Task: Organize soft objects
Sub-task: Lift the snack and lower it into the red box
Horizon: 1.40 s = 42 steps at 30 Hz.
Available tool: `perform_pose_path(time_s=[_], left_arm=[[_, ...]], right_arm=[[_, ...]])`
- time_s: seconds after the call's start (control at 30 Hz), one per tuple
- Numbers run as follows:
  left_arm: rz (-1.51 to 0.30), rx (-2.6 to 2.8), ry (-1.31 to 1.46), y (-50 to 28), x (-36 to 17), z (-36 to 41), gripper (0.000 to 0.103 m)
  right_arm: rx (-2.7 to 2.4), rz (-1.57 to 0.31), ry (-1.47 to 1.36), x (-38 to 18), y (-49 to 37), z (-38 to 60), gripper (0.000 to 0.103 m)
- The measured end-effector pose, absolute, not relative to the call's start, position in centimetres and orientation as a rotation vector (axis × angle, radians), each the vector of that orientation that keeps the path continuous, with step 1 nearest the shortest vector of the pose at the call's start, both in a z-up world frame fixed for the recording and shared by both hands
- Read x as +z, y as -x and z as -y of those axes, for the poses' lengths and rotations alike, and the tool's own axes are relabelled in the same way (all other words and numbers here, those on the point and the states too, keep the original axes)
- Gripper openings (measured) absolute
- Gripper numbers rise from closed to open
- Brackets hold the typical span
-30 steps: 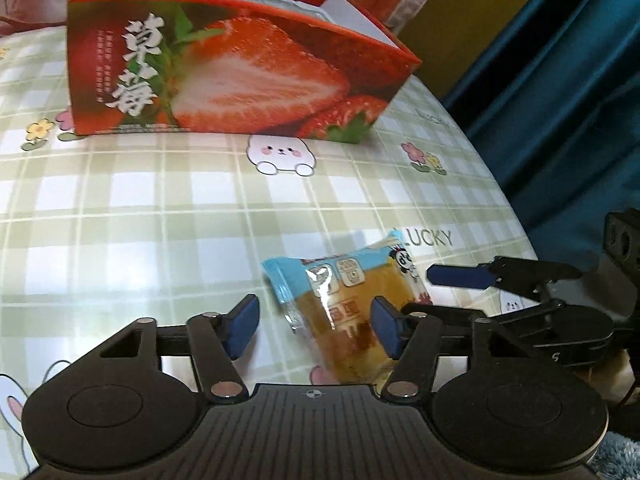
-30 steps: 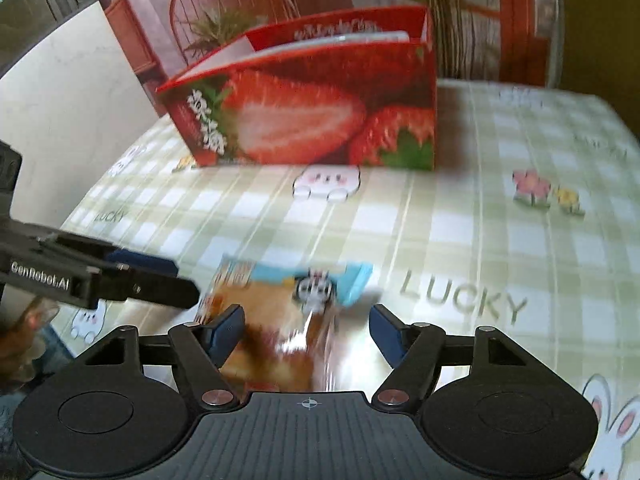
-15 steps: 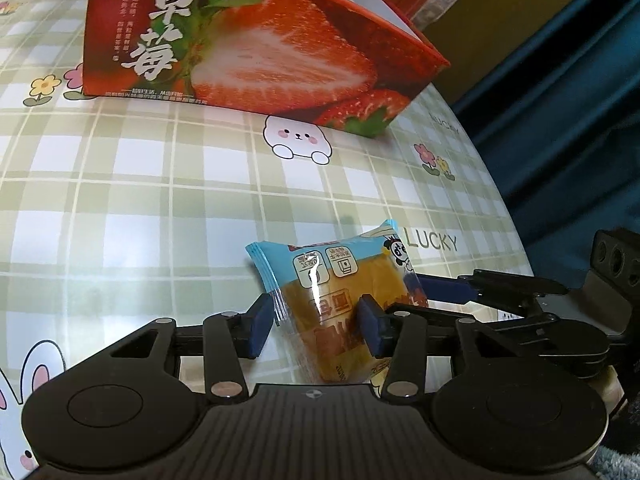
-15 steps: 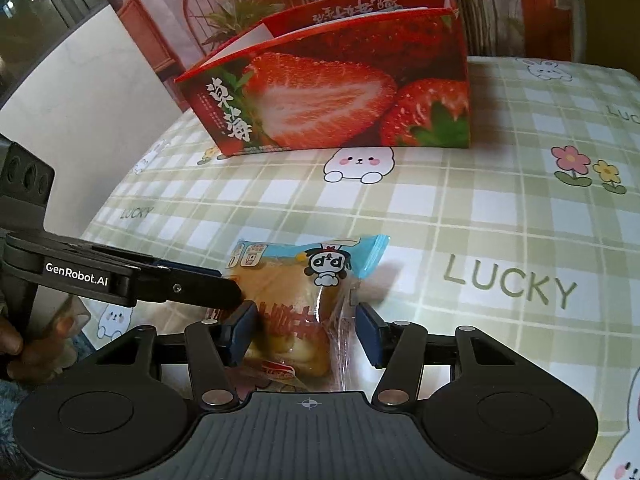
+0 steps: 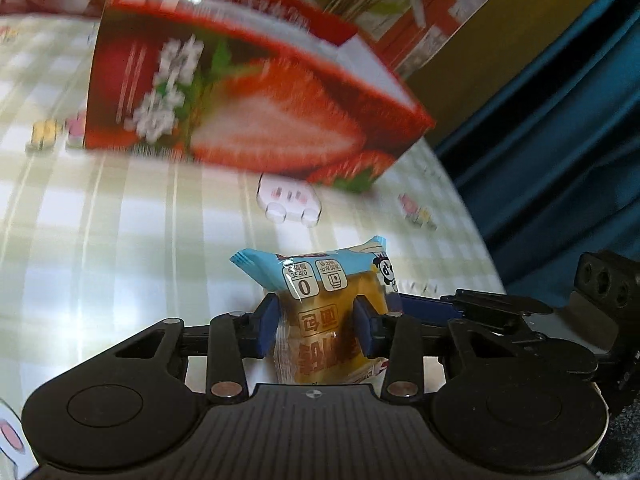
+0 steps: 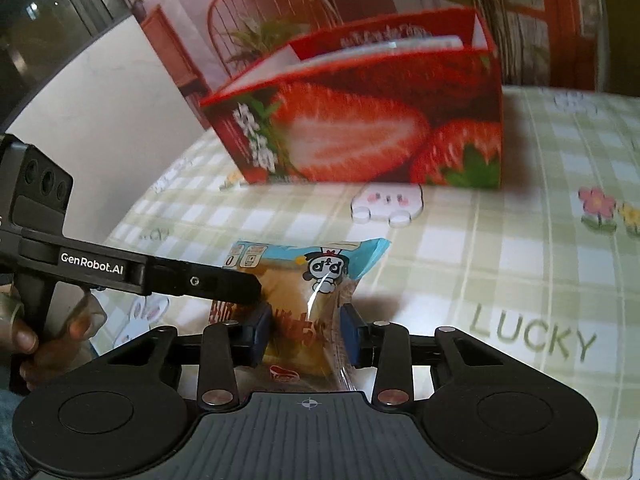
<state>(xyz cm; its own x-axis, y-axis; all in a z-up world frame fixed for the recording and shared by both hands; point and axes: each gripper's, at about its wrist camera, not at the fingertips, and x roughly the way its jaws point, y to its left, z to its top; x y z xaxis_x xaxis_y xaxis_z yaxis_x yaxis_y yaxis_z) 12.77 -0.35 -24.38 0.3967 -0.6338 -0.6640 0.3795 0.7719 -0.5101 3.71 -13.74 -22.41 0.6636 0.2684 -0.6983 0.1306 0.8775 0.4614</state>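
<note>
A wrapped bread snack in a clear and light-blue packet with a panda print is held between both grippers above the checked tablecloth. My left gripper is shut on the packet's sides. My right gripper is shut on the same packet from the other side. The left gripper's body crosses the right wrist view from the left. The right gripper's body shows at the right of the left wrist view. A red strawberry-print box stands open-topped behind; it also shows in the right wrist view.
The round table has a green-checked cloth with bunnies, flowers and "LUCKY" print. A blue curtain hangs past the table's right edge. A chair stands behind the box. A white wall panel is at left.
Both grippers have closed on the packet and lifted it off the cloth. The box looms larger in both views as the grippers move toward it.
</note>
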Motion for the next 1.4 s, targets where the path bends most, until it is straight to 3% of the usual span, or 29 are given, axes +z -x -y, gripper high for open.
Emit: perform_pose_path(time_s=[0.6,0.93,1.4], left_arm=[[-0.637,-0.664,0.194,-22.8,-11.4,3.8,0.042],[-0.725,-0.623,0.246,-32.6,-14.7,6.2,0.042],[-0.866,-0.556,0.208,-37.7,-18.5,8.3,0.040]], right_arm=[[0.013,-0.601,-0.323,-12.4,-13.1,19.5,0.034],[-0.093,-0.622,-0.289,-14.2,-20.8,23.9,0.033],[-0.184,-0.785,-0.218,-18.9,-27.7,26.4,0.032]])
